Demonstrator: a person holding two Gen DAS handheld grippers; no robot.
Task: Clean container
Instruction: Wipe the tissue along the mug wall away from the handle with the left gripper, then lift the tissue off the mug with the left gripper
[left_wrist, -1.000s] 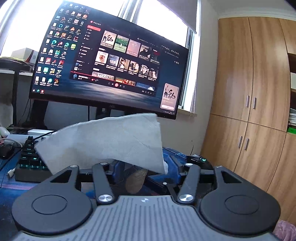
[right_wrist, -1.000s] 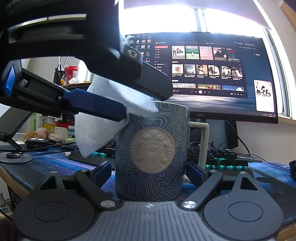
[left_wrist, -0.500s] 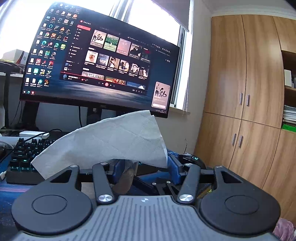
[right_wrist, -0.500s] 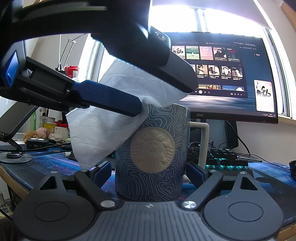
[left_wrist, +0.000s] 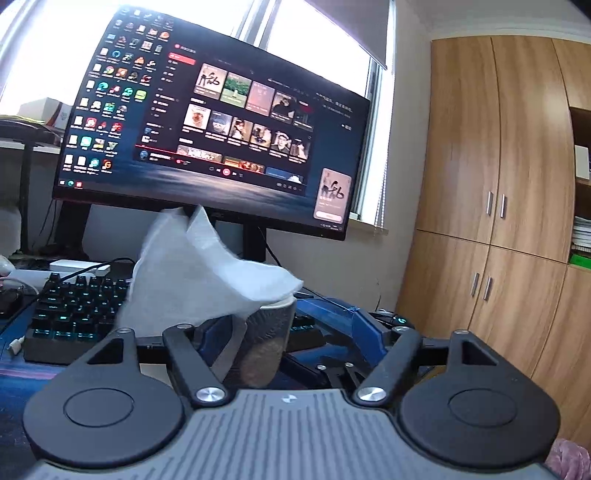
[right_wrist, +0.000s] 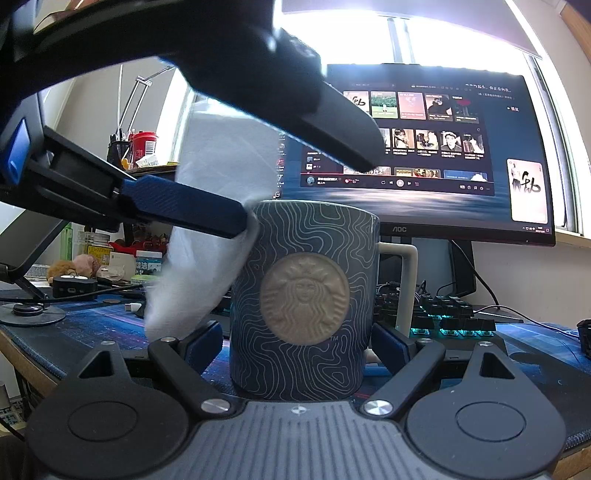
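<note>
One mug (right_wrist: 303, 295) stands upright, tissue (right_wrist: 207, 258) draped over its rim.

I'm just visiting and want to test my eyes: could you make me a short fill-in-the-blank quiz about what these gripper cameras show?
1. The left gripper pinches a white ____.
2. The right gripper clasps a dark mug by its ____.
3. The tissue touches the mug's ____.
4. Behind the mug stands a lit ____.

Missing words: tissue; sides; rim; monitor
</note>
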